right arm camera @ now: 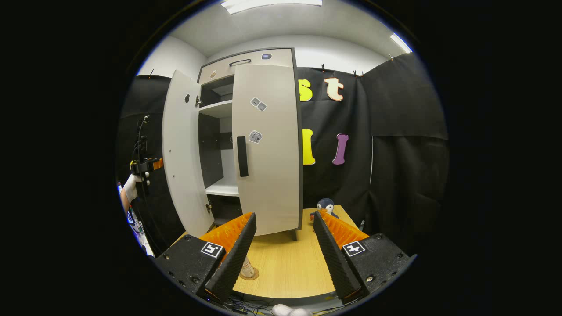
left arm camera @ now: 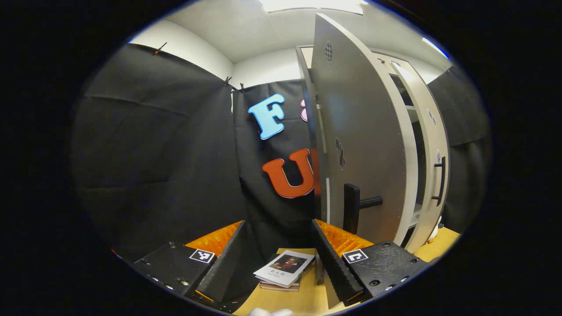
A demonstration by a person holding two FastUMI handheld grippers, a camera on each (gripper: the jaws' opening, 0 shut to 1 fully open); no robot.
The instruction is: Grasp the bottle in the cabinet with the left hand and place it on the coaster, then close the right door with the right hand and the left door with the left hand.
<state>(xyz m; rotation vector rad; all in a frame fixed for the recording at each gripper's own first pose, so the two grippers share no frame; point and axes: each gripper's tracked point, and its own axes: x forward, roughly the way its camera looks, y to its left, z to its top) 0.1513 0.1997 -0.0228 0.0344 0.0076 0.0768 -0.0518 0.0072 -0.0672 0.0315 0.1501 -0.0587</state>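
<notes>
In the right gripper view the tall grey cabinet [right arm camera: 246,57] stands at the back of the wooden table [right arm camera: 285,263]. Its right door [right arm camera: 270,175] lies flat against the front, shut or nearly so. The left door [right arm camera: 180,153] swings wide open. The bottle [right arm camera: 246,267] stands on the round coaster [right arm camera: 252,276], mostly hidden behind one of my right fingers. My right gripper [right arm camera: 284,215] is open and holds nothing. In the left gripper view the left door [left arm camera: 360,131] and its black handle [left arm camera: 362,203] are close on the right. My left gripper [left arm camera: 277,224] is open beside it.
A gloved hand holds the left gripper [right arm camera: 142,167] just outside the open door. A stack of books [left arm camera: 285,270] lies on the table below my left fingers. A small penguin toy [right arm camera: 326,205] sits right of the cabinet. Black cloth walls close in all round.
</notes>
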